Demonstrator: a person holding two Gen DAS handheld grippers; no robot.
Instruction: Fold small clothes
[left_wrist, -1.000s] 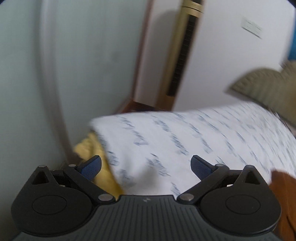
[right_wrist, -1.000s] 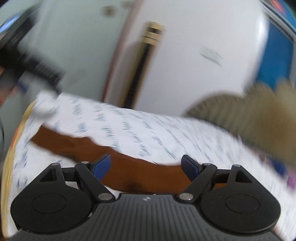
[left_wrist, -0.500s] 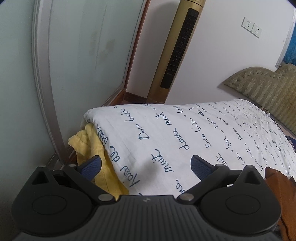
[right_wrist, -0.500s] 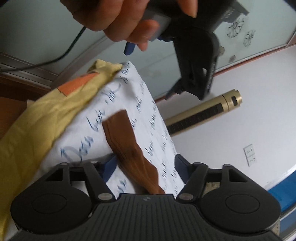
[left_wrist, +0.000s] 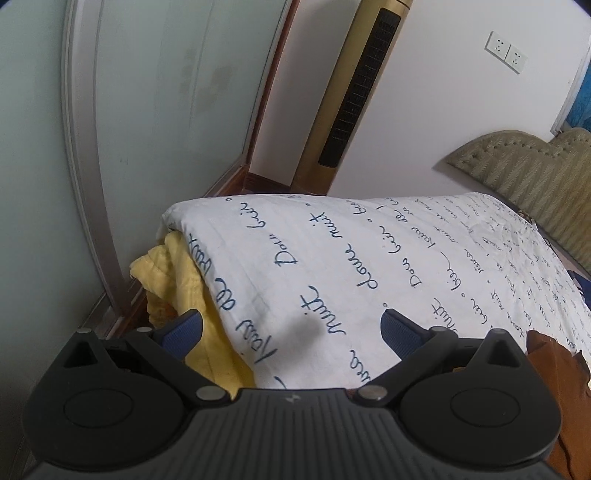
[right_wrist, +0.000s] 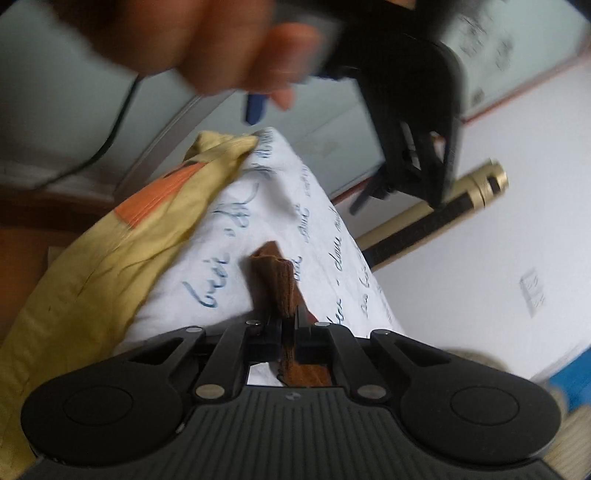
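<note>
Right gripper (right_wrist: 289, 338) now clamping brown garment (right_wrist: 275, 282)

— That white bedsheet (left_wrist: 369, 266) looks like smooth matt cotton, printed with dark script.

— And the brown garment (right_wrist: 275, 280) is soft cloth too, finely ribbed. The yellow blanket (left_wrist: 184, 280) beside it seems rumpled, matt fabric.

— The right gripper (right_wrist: 289, 339) is matt black plastic with small shiny metal pins.

— The tower fan (left_wrist: 354, 96) has a satin gold finish; the headboard (left_wrist: 524, 173) is tufted, woven upholstery.
</note>
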